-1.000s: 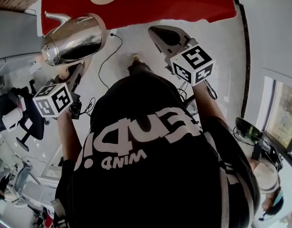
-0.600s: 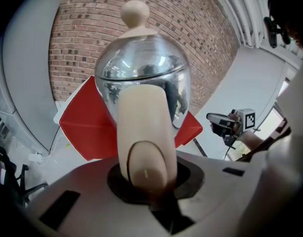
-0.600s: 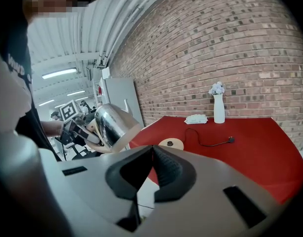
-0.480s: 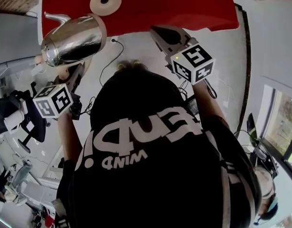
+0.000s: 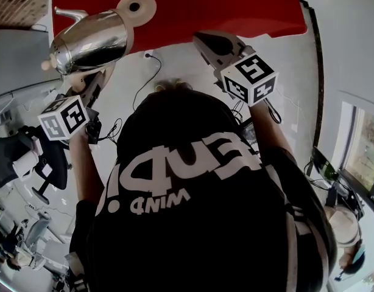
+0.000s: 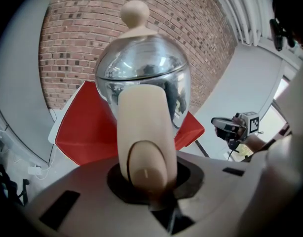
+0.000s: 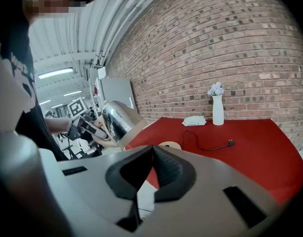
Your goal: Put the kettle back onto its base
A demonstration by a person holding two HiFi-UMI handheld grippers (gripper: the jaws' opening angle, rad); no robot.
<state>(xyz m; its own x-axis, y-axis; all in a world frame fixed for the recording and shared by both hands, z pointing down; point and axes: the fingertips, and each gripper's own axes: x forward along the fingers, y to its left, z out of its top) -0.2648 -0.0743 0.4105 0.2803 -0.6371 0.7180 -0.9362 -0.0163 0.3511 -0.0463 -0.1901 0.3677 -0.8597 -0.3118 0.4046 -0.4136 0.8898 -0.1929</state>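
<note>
At the upper left of the head view the shiny kettle (image 5: 92,41) hangs in the air, tipped on its side with the spout toward the left edge. It sits at the near edge of the red table (image 5: 236,5), not yet over its stand. It is carried that way because the left gripper (image 5: 88,83) reaches up from below and has it by the handle (image 6: 141,132). In the left gripper view the jaws are closed narrowly around that pale handle, pinching it, with the round body and knobbed lid rising just beyond.

Just right of the kettle, on the red top, lies the round tan base (image 5: 136,6), bare and waiting. I judge the kettle must be brought over it, set upright and lowered.

Further right, the right gripper (image 5: 204,39) hovers at the table's edge, well apart from both. Its own view shows the dark pads pressed together with nothing between them, so it seems only to stand by. Beyond it on the table lie a black cord (image 7: 206,144) and a white vase (image 7: 218,107).
</note>
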